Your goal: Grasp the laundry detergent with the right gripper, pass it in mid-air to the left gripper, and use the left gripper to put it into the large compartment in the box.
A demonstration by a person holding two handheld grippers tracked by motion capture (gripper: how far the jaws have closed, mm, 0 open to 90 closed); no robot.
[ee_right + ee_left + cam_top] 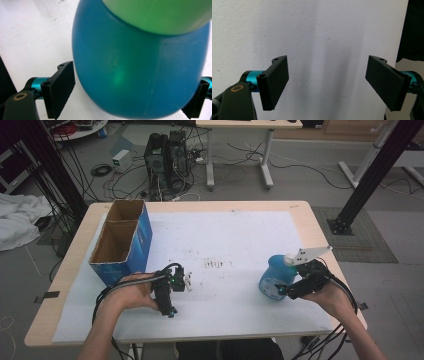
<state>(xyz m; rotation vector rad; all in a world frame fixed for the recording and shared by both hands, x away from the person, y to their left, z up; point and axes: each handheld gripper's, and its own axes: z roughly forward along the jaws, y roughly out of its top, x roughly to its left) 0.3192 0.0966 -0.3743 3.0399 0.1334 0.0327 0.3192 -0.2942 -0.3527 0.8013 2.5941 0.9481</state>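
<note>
Right gripper spread wide around the blue bottle, one jaw close beside its left flank, the other at its right edge; contact not yet certain. Bottle standing near the table's right edge, on the white sheet. Left gripper wide open and empty, hovering over bare sheet just beside the cardboard box. Step in hand, by judgement: taking hold of the bottle. Next: closing squarely on the round, slippery belly before lifting. Count: one bottle, one box, two grippers.

glossy smooth plastic blue bottle; matt black tool pads; matt white paper sheet (smudged); cardboard box.
</note>
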